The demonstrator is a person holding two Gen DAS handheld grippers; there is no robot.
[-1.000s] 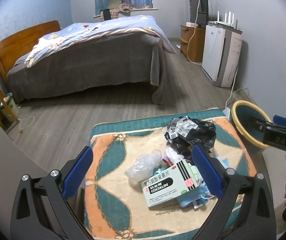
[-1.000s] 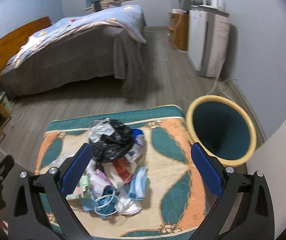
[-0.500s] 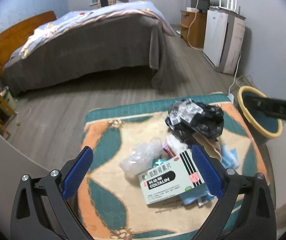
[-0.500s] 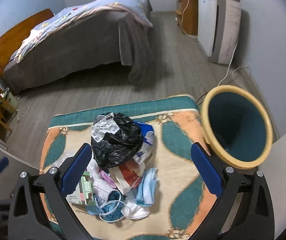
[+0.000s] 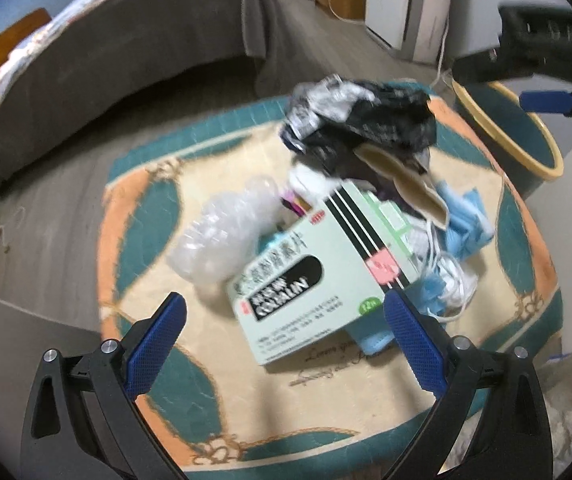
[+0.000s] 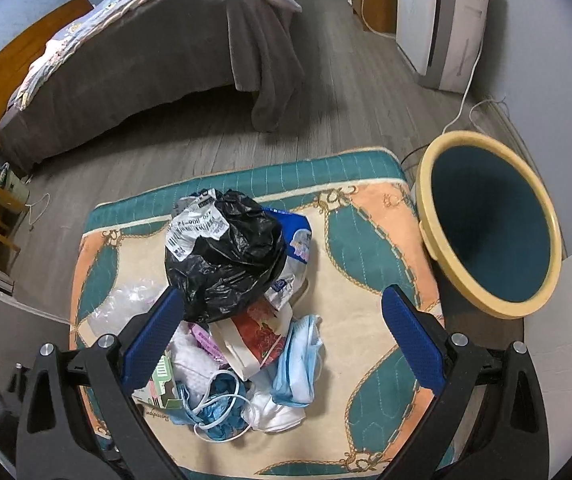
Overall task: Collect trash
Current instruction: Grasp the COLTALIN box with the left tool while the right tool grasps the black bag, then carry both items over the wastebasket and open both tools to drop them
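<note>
Both tools hang over the rug [image 6: 366, 264] right now, and the trash pile sits heaped in the middle of it. The left gripper [image 5: 286, 332] has its blue-padded fingers [image 5: 157, 340] spread wide, nothing between them, poised just above a pale green medicine box [image 5: 318, 280] that lies tilted on the near side of the heap. Beside that box, to its left, a crumpled clear plastic bottle [image 5: 225, 228] rests on the rug, touching the box's edge. The left view is smeared with blur, so finer print on the box is hard to read.

The right gripper [image 6: 281, 340] is wide apart too, empty, looking down on the same pile from the other side. Between its fingers I see a stuffed black plastic bag [image 6: 229, 256] with a white printed label on top, crowning the heap. Under and in front of it lie a red-patterned paper packet [image 6: 257, 336], blue face masks [image 6: 298, 364] with loose ear loops, and a white crumpled mask [image 6: 269, 412] at the near edge. A blue-and-white wrapper [image 6: 294, 240] pokes out behind the bag.

Off the rug's right edge stands the bin [image 6: 430, 220], yellow rim, dark teal inside, its mouth open and tipped toward the camera. In the left view the right gripper shows as a dark shape above that bin. A bed [image 6: 145, 60] with a brown cover fills the far side of the room.
</note>
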